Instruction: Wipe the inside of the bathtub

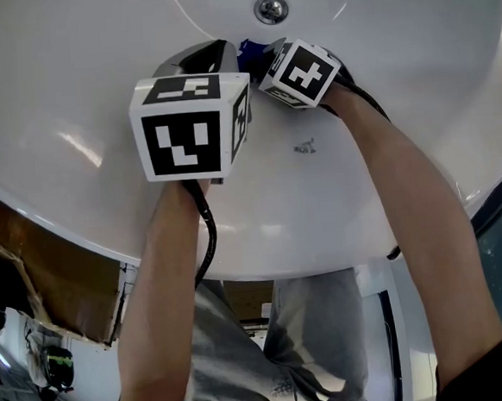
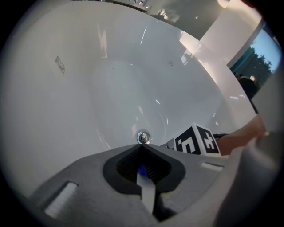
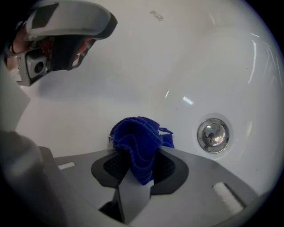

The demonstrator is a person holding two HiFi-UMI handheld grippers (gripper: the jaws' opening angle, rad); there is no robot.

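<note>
Cloth of blue woven fabric [image 3: 135, 142] was bunched up and pinched between the two jaws of the right tool [image 3: 136, 156]. The jaws were clenched on its lower part, and the rest of it stood out in front of them in folds. The folds pressed against the inner wall of the white glossy bathtub [image 1: 68, 80]. Just beside the cloth, on its right side in the right gripper view, sat the round chrome drain plug [image 3: 214, 134], close to the cloth but apart from it.

The left tool [image 2: 142, 145] was closed, with its jaw tips meeting and nothing gripped at the tips. A small blue patch showed in the dark hollow behind them, but it was too small to tell what it was. This tool pointed toward the same drain plug and hung over the bottom of the tub, near the right tool.

In the head view both forearms of the person reached down into the tub. The two black-and-white marker cubes, the large left one [image 1: 189, 127] and the smaller right one [image 1: 301, 72], were side by side. A thin black cable [image 1: 209, 233] ran along the left forearm. A small grey mark [image 1: 305, 147] lay on the tub wall below the right cube.
</note>
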